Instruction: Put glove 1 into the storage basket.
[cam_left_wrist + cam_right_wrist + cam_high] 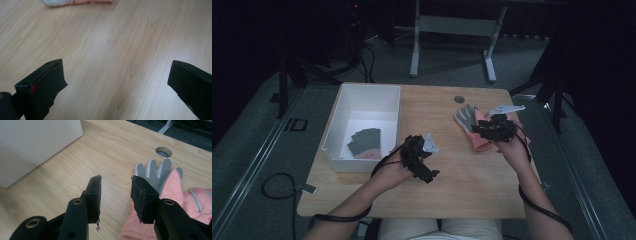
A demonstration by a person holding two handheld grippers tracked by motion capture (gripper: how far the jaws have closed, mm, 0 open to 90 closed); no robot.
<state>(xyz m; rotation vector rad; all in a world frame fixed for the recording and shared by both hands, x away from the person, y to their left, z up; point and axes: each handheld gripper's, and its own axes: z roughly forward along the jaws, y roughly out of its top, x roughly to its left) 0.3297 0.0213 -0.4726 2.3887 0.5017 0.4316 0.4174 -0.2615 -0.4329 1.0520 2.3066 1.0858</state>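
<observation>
A pink-and-grey glove [473, 127] lies on the tabletop [452, 170], right of a white bin [362, 125] (one glove already inside). The right gripper [116, 192], half spread and empty, is poised beside it; closing on the cuff seems next. The left gripper [115, 82] is held wide apart, empty.

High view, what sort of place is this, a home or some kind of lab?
Probably a lab or recording studio: a lone wooden table on grey carpet, dark curtains around it, cables on the floor, and a metal stand behind.

A dim lab or studio is showing: black curtains hanging around, cables [277, 187] trailing over grey carpet beside the desk [472, 185].
</observation>
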